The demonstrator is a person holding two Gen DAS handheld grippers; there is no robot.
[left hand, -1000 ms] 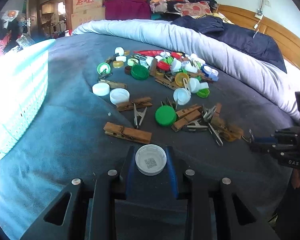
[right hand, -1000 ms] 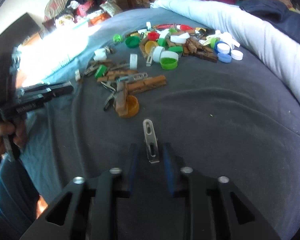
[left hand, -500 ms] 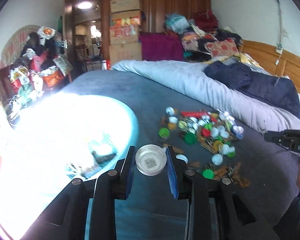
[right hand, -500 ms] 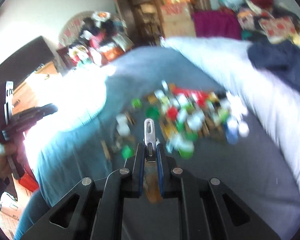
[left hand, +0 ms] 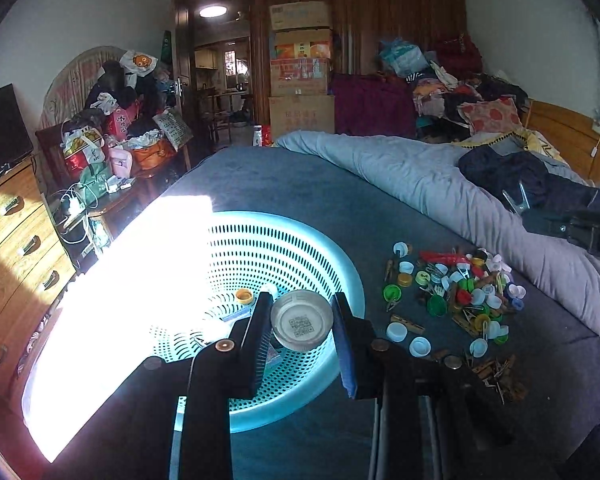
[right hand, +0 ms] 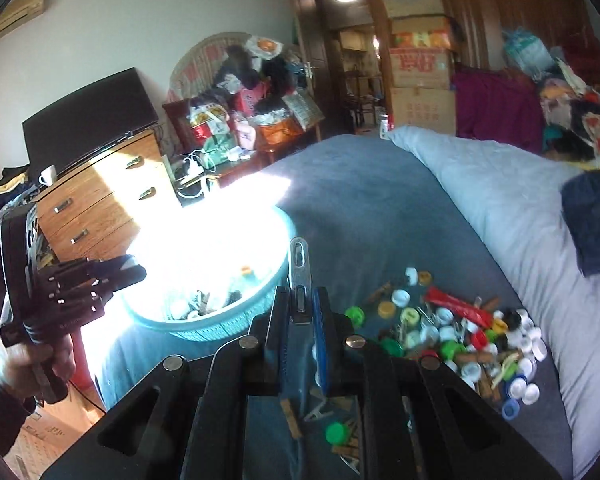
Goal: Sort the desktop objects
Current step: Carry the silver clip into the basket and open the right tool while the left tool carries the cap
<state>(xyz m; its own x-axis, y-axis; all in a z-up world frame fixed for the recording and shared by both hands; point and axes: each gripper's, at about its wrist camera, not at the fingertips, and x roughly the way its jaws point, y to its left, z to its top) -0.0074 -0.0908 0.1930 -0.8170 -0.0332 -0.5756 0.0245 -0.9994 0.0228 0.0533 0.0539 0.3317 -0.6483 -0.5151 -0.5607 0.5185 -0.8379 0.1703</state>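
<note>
My left gripper (left hand: 302,322) is shut on a white bottle cap (left hand: 302,326) with a QR code inside, held above the teal perforated basket (left hand: 320,260). An orange cap (left hand: 244,295) lies in the basket. My right gripper (right hand: 300,308) is shut on a metal clip (right hand: 300,270), held high over the bed, right of the basket (right hand: 236,326). A pile of caps and clothespins (left hand: 460,296) lies on the blue blanket, right of the basket; it also shows in the right wrist view (right hand: 460,336). The left gripper shows at the left of the right wrist view (right hand: 132,274).
Glaring sunlight washes out the basket's left side (left hand: 140,280). A rolled light-blue duvet (left hand: 440,184) runs along the bed's far side. A wooden dresser (right hand: 100,200) with a TV stands left of the bed. Cardboard boxes (left hand: 300,80) stack by the wardrobe.
Both grippers rose from the blanket with their objects. The left one swung left with the cap, from the pile to above the basket. The right one shut on the clip and lifted it.
</note>
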